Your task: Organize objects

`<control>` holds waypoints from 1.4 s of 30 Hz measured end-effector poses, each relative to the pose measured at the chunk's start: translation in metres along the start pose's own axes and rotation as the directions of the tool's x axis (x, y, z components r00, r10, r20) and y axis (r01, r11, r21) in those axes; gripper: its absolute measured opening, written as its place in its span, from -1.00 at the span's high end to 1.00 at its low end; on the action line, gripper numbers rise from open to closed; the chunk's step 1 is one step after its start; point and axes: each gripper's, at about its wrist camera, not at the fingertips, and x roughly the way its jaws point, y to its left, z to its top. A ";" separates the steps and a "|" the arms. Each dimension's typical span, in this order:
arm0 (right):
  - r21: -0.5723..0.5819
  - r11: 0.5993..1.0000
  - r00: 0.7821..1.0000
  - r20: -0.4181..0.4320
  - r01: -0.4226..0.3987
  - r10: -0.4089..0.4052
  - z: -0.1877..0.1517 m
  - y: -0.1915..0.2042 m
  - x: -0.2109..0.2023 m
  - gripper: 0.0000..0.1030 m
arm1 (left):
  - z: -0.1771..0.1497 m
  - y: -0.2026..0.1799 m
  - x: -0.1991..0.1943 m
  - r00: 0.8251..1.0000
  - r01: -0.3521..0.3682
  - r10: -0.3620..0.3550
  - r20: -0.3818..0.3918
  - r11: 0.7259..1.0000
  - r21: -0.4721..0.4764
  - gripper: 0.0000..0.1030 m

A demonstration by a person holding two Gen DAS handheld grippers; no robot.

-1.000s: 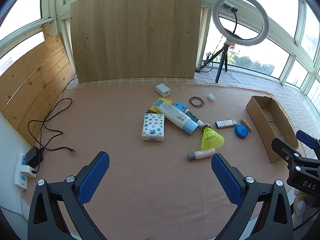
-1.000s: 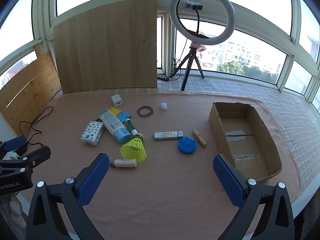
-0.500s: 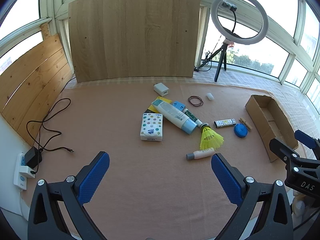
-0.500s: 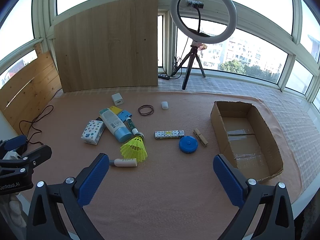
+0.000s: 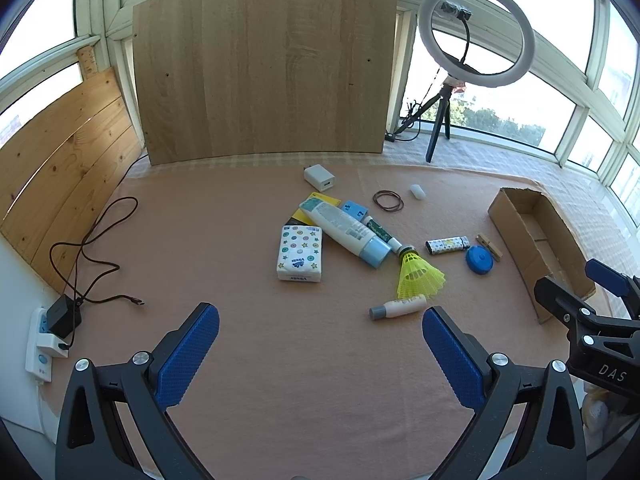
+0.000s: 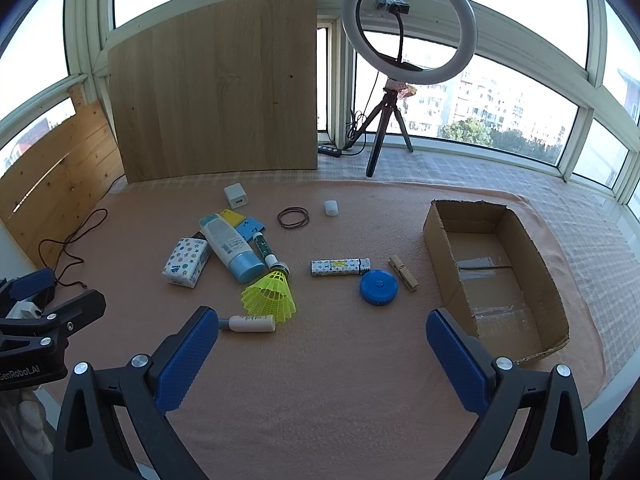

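Note:
Small objects lie scattered on a pink cloth: a tissue pack (image 5: 300,253), a white lotion tube (image 5: 347,231), a yellow shuttlecock (image 5: 419,275), a small white bottle (image 5: 397,306), a patterned lighter (image 5: 447,245), a blue round tape measure (image 5: 479,259), a clothespin (image 5: 489,241), rubber bands (image 5: 387,201) and a white charger (image 5: 319,177). An open cardboard box (image 6: 494,268) stands at the right. My left gripper (image 5: 320,346) and right gripper (image 6: 322,346) are open and empty, above the cloth's near side. The small bottle (image 6: 252,323) lies just beyond the right gripper's left finger.
A wooden board (image 5: 264,68) leans against the windows at the back. A ring light on a tripod (image 6: 408,28) stands at the back right. A black cable (image 5: 92,248) and a power strip (image 5: 40,344) lie at the left. Wooden planks (image 5: 60,168) line the left wall.
Both views shift slightly. The objects sit a little farther up and left in the left wrist view. Both grippers stay open; nothing on the cloth has moved.

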 end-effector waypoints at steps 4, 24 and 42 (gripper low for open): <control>0.000 1.000 1.000 -0.005 -0.004 0.004 0.000 0.000 0.002 -0.99 | 0.000 -0.001 0.001 1.000 0.002 -0.002 -0.002 1.000 0.001 -1.00; 0.013 0.999 0.998 -0.045 -0.035 0.035 -0.001 -0.003 0.014 -0.99 | 0.001 0.001 0.014 1.000 0.012 -0.012 -0.022 1.000 0.010 -0.99; 0.179 0.972 0.965 -0.182 -0.155 0.187 -0.013 -0.043 0.069 -0.79 | -0.009 -0.003 0.070 0.992 0.081 -0.076 -0.099 0.996 0.040 -0.98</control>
